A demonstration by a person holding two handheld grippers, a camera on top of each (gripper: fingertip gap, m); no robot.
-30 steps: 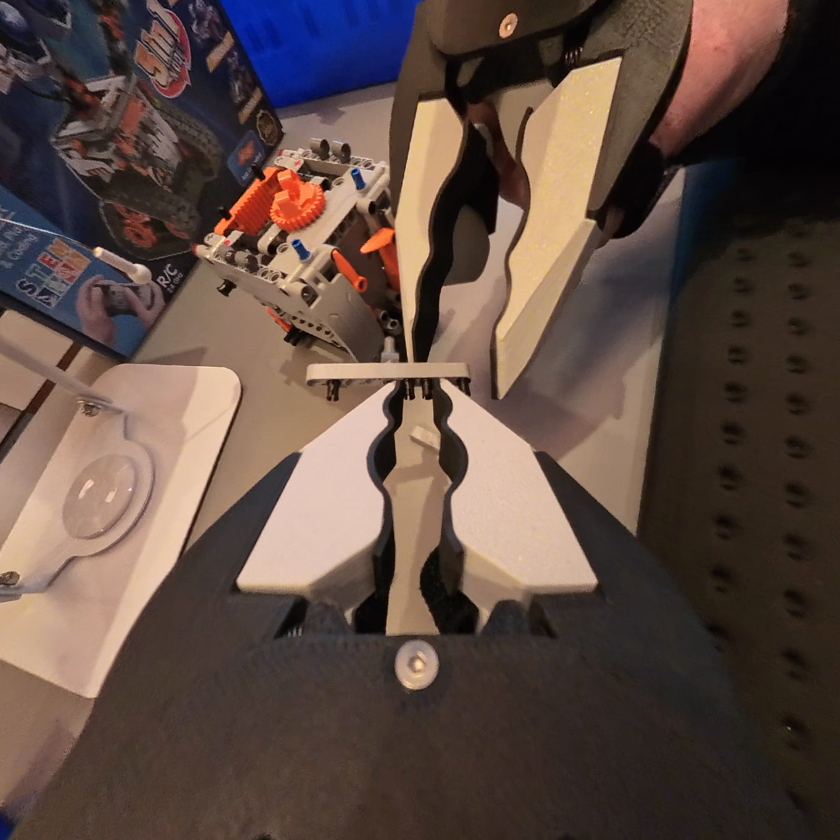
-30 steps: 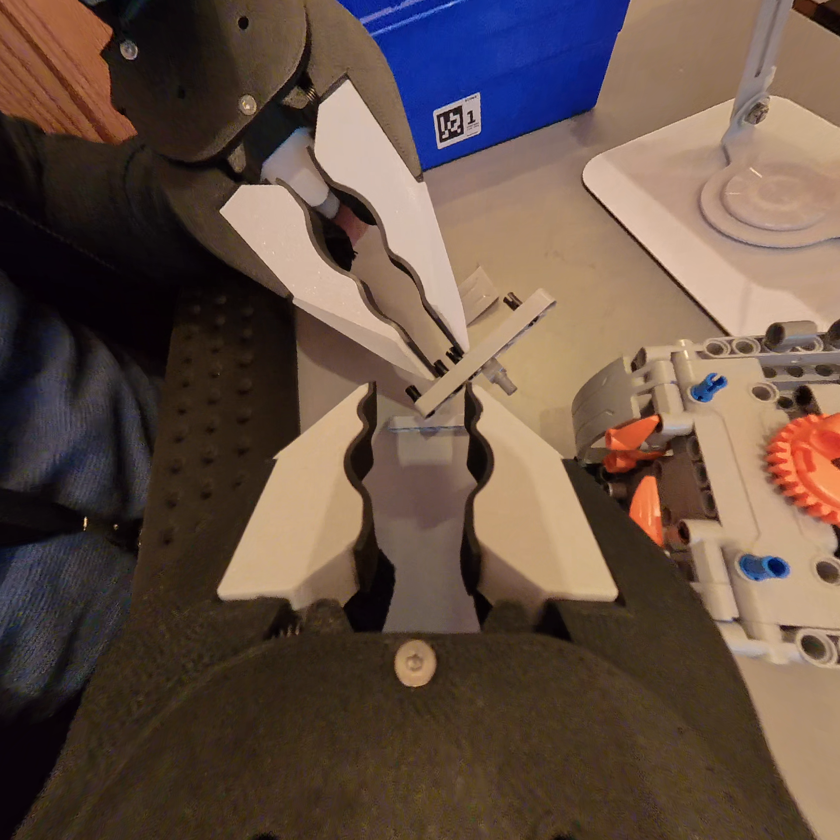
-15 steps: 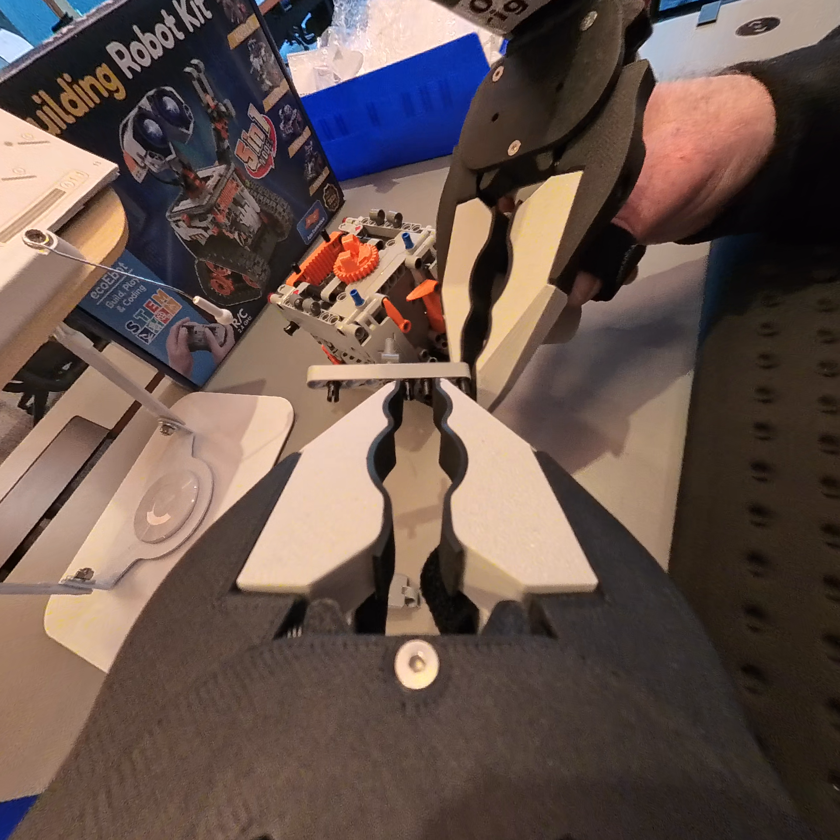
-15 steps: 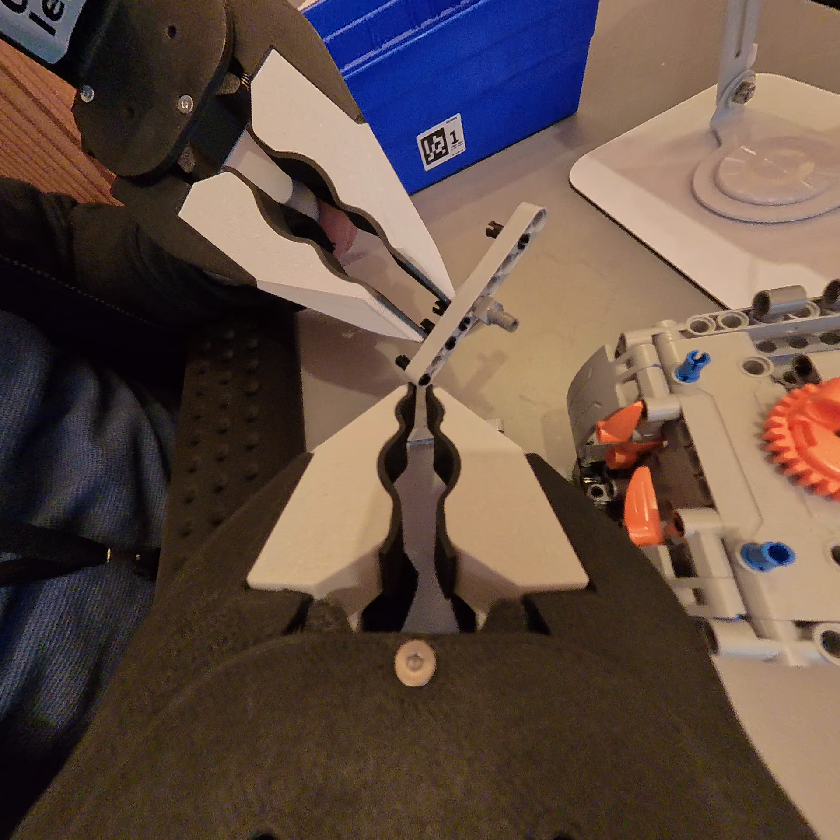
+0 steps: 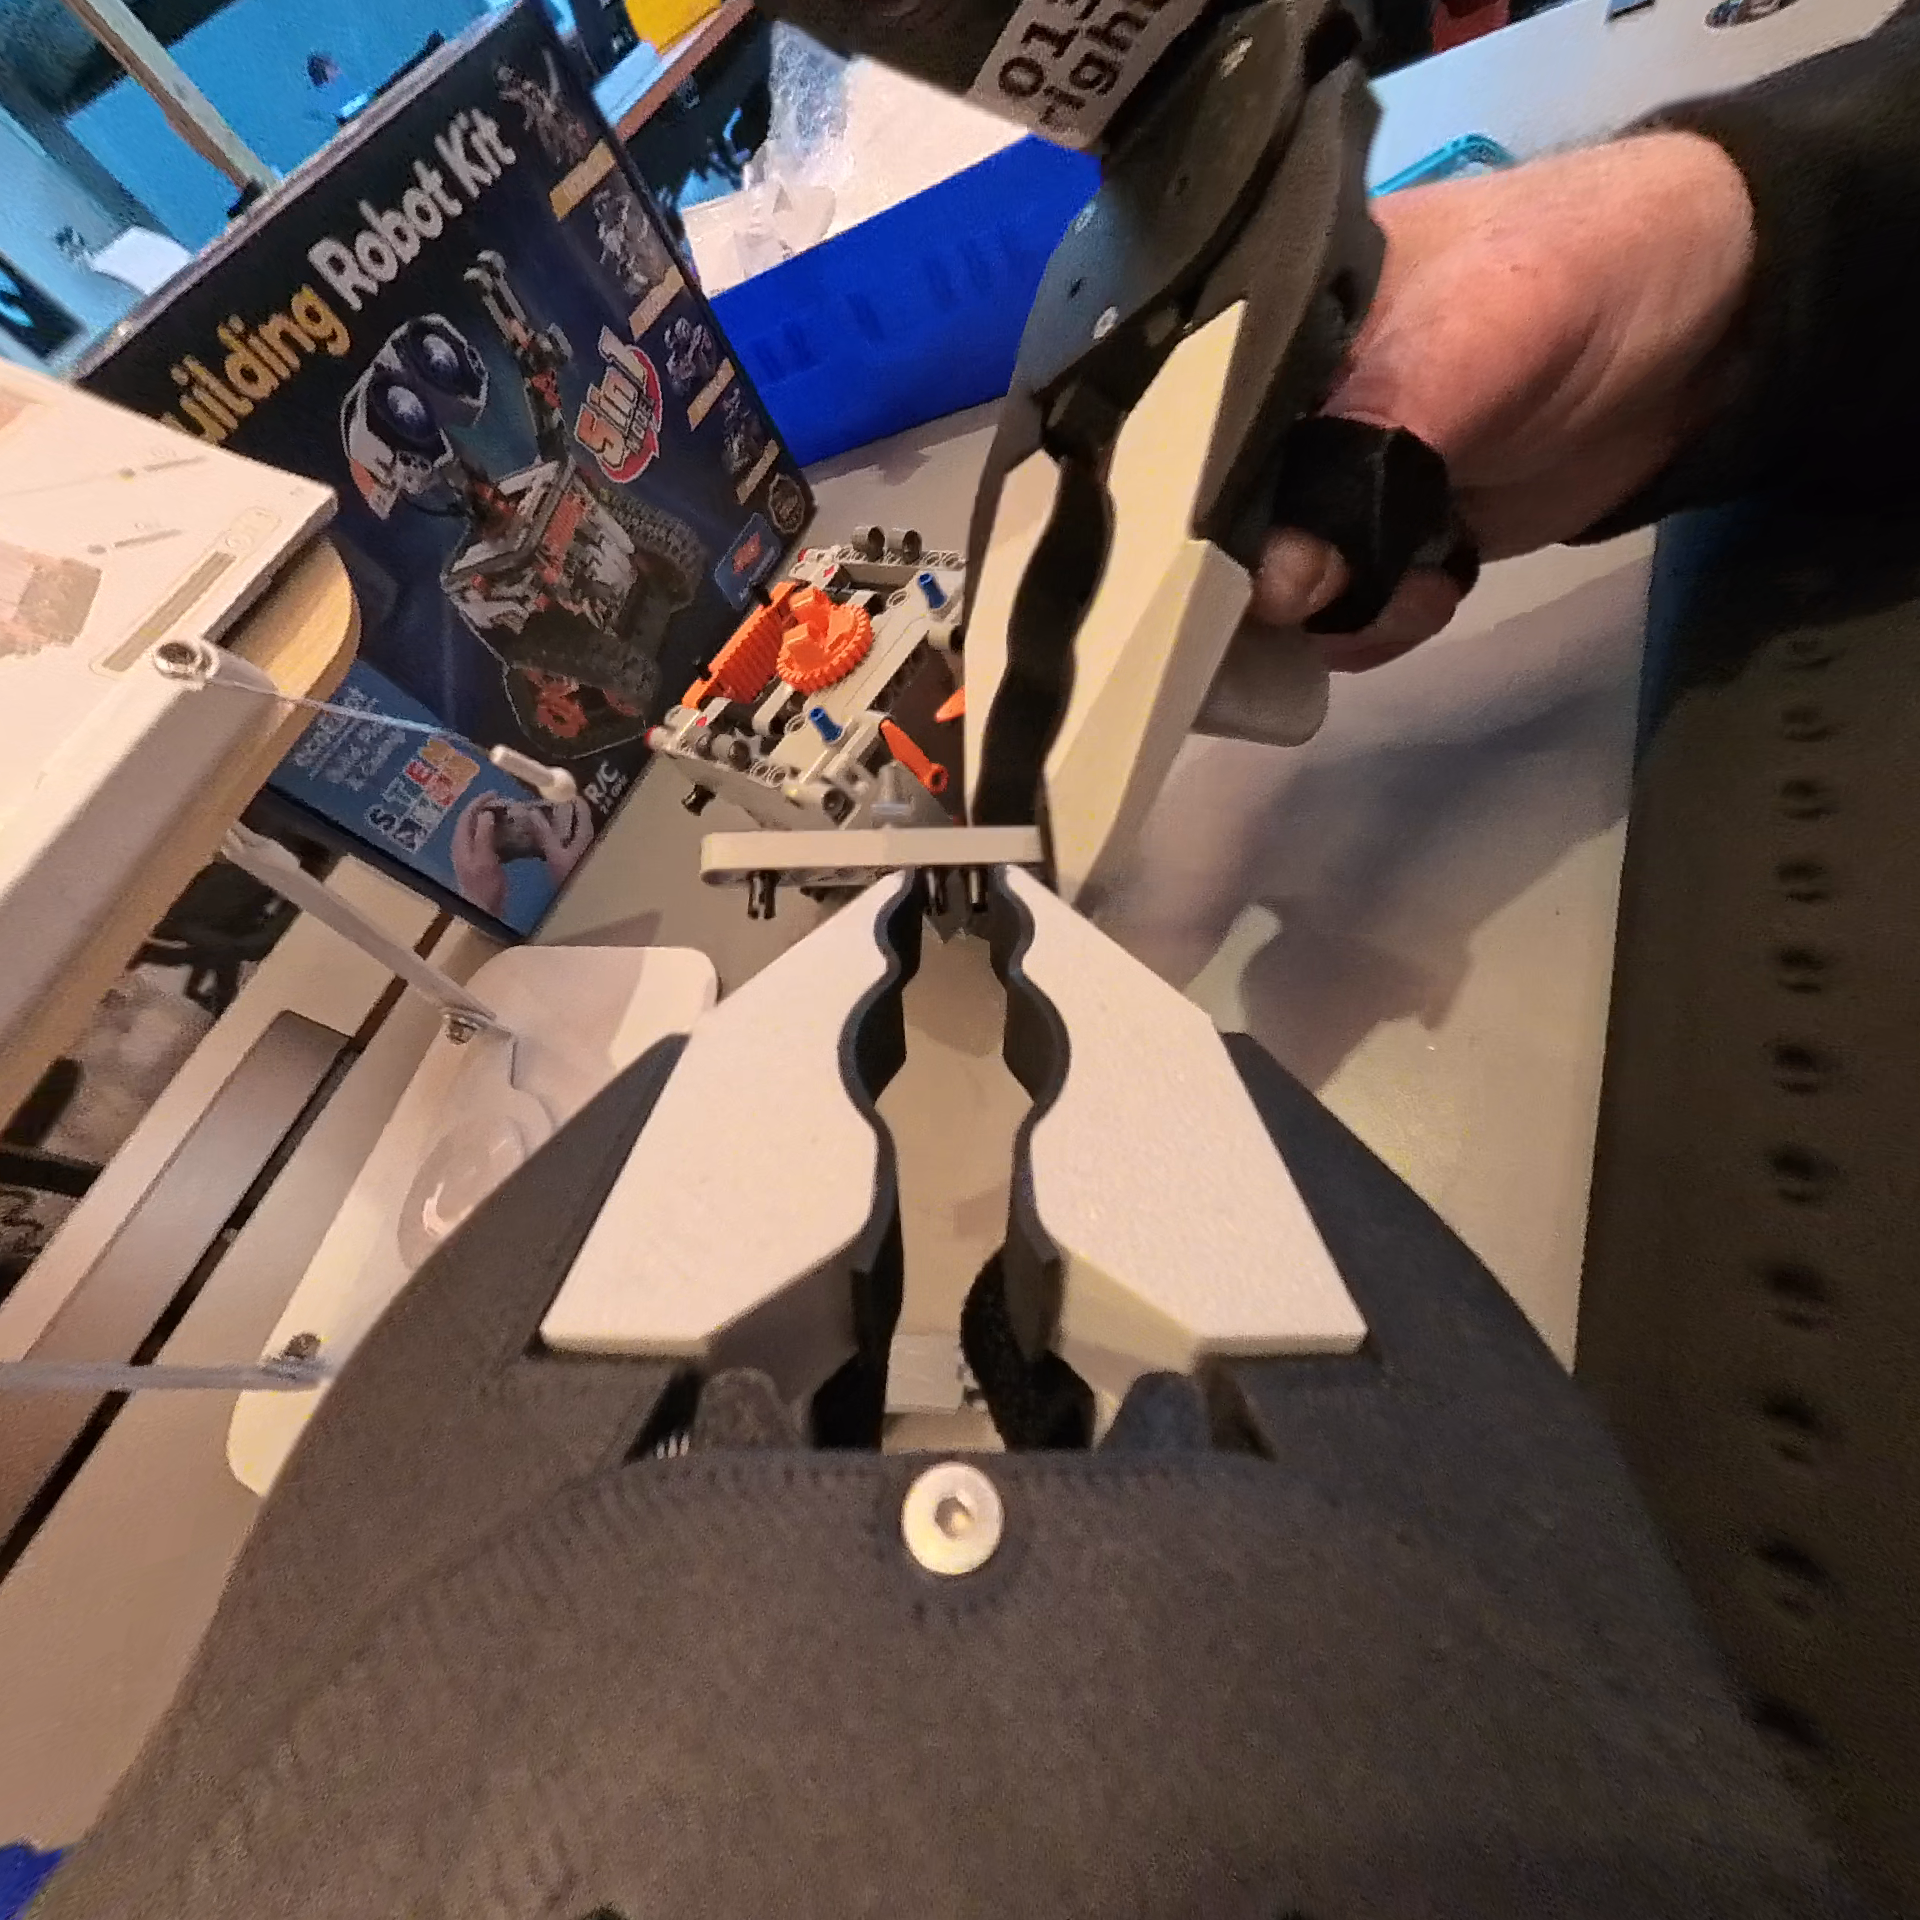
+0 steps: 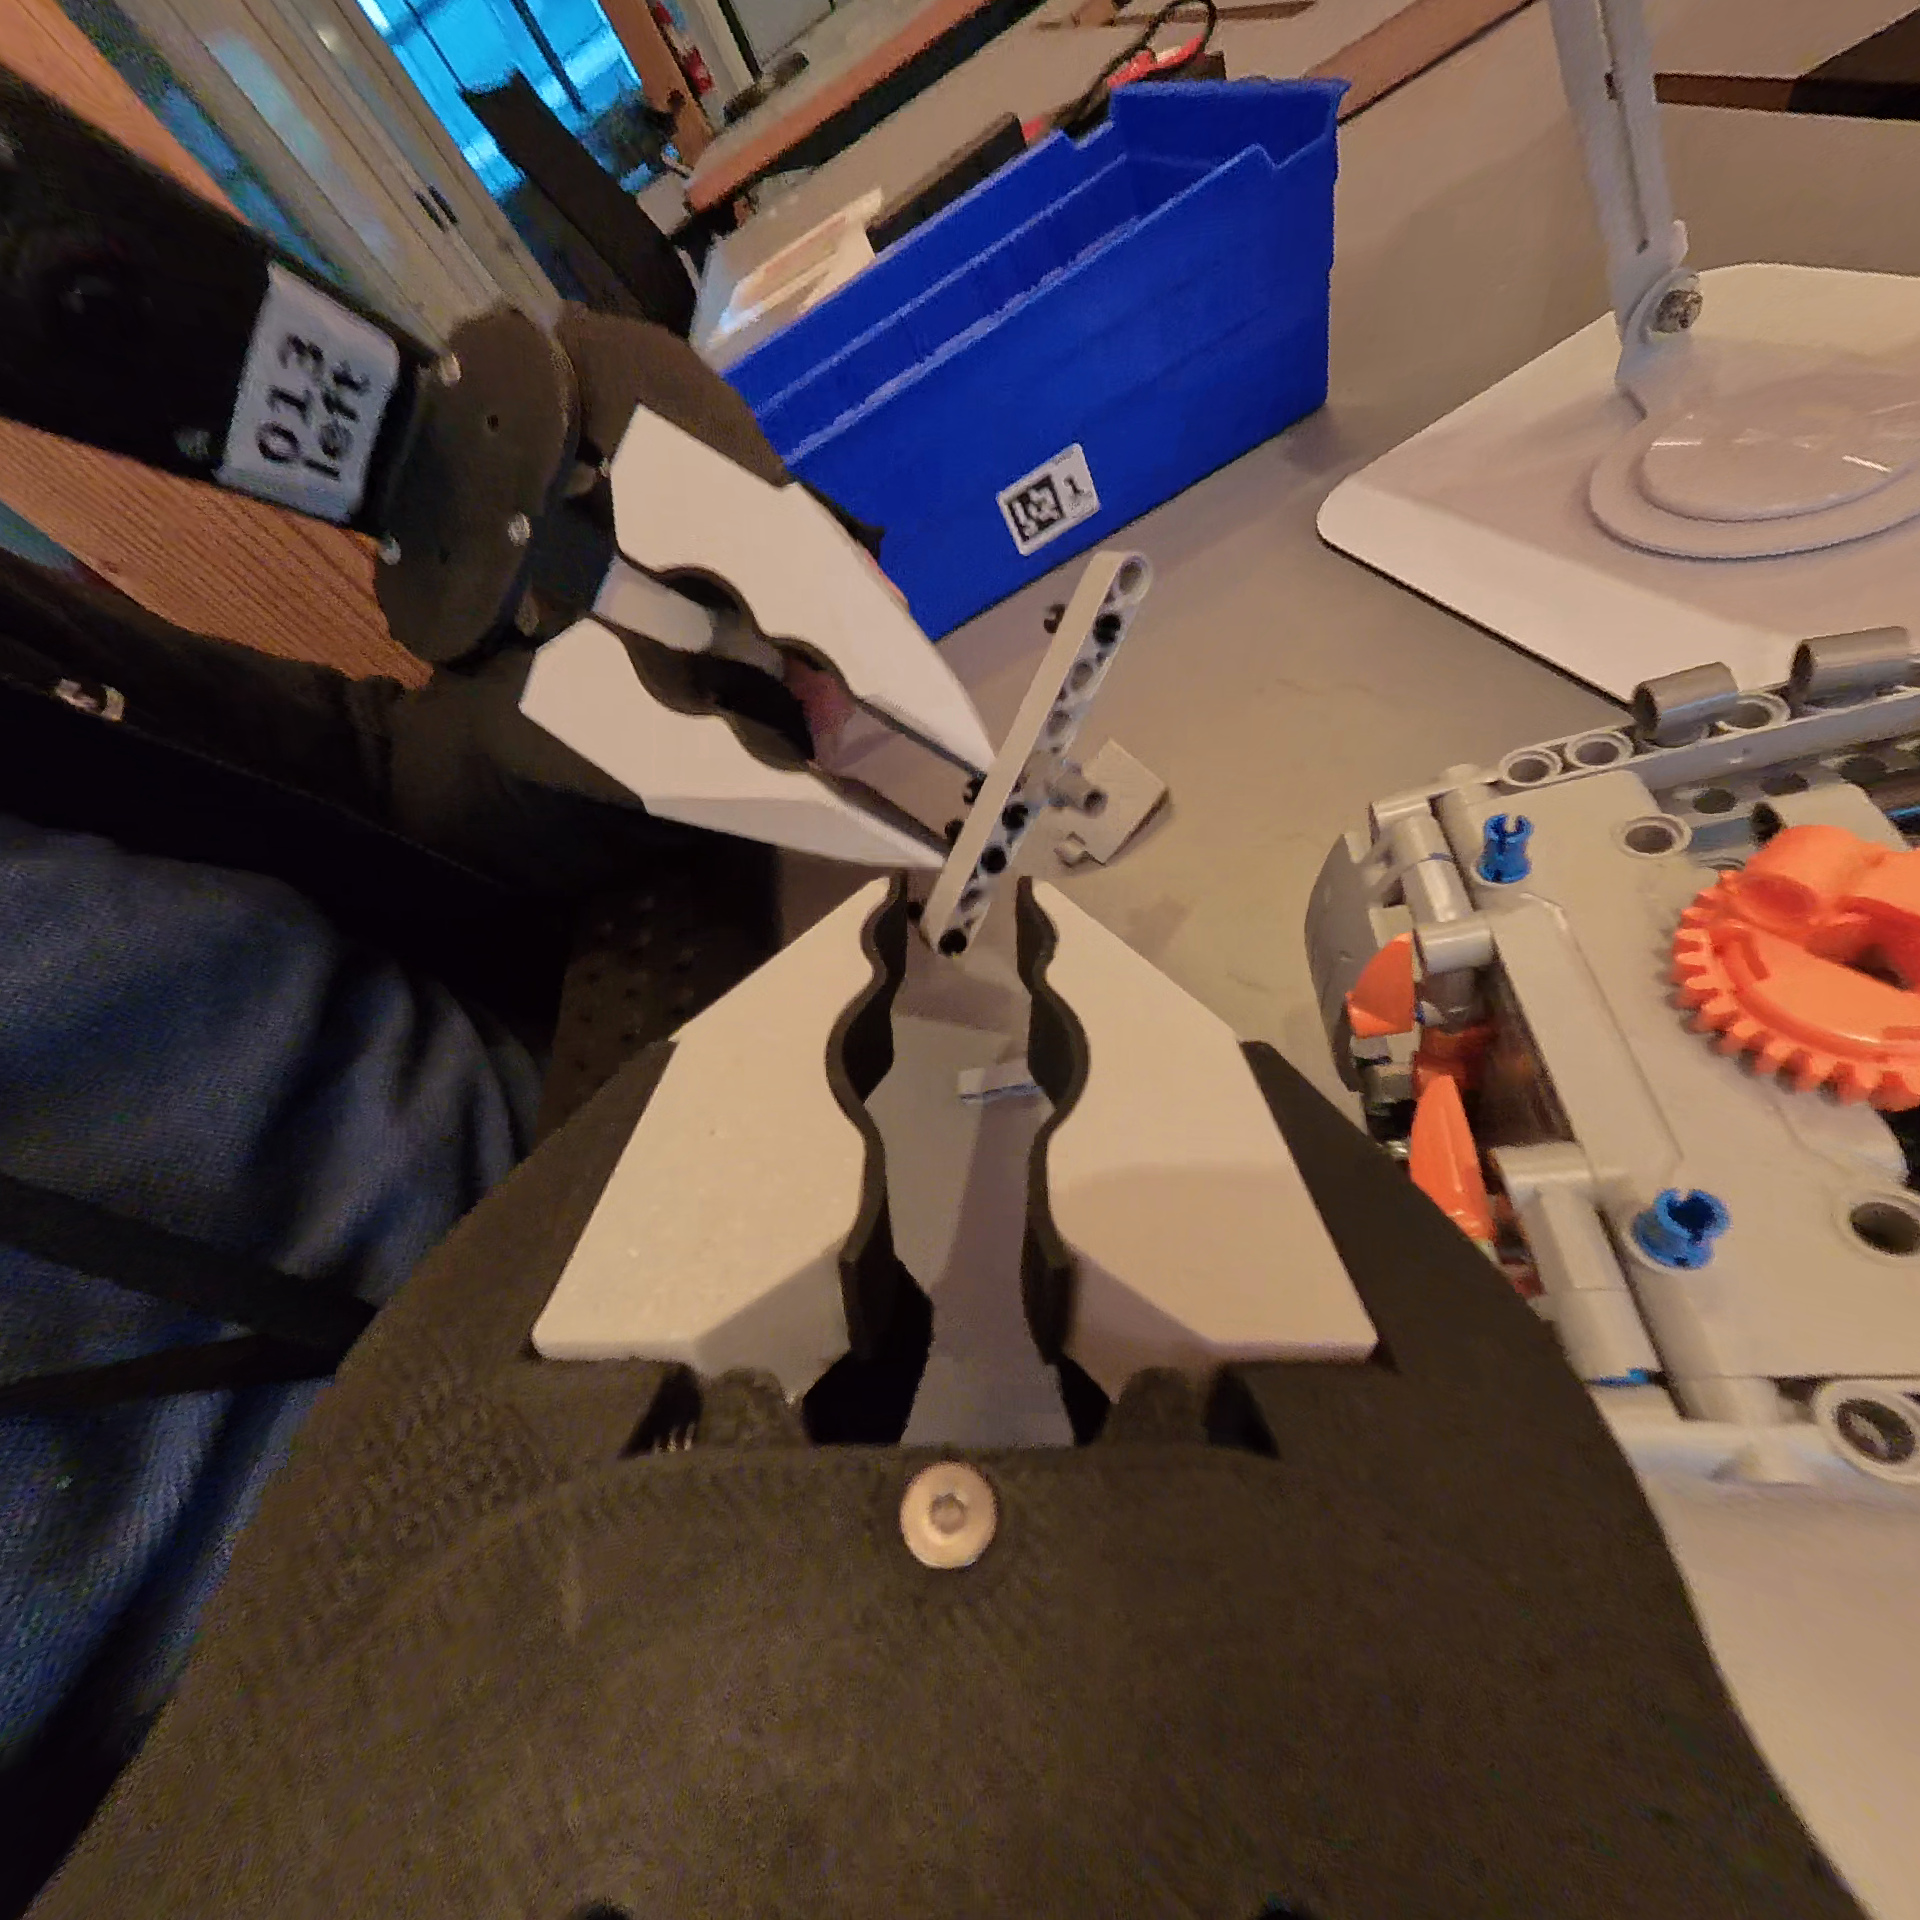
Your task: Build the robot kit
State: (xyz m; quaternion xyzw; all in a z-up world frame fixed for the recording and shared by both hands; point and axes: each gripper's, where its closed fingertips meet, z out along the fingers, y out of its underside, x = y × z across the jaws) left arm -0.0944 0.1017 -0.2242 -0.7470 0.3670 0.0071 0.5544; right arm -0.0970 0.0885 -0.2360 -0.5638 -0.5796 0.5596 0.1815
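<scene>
Grey beam (image 6: 1039,758) rides above the worktop (image 6: 1299,665), left gripper (image 5: 948,891) fingers pinching its black pins, right gripper (image 6: 961,902) fingers narrow around its end; model (image 6: 1621,1039) sits nearby

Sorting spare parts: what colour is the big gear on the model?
Orange gear, on the grey model; right wrist view shows it best.

Beam (image 5: 868,847) sits right at the left tool's (image 5: 954,896) tips, crosswise, with the right tool (image 5: 1023,821) touching its far end. Half-built model (image 5: 821,686) is on the bench (image 5: 1455,935) just behind, kit box (image 5: 468,468) off left, bin (image 6: 1091,343) further back.
</scene>
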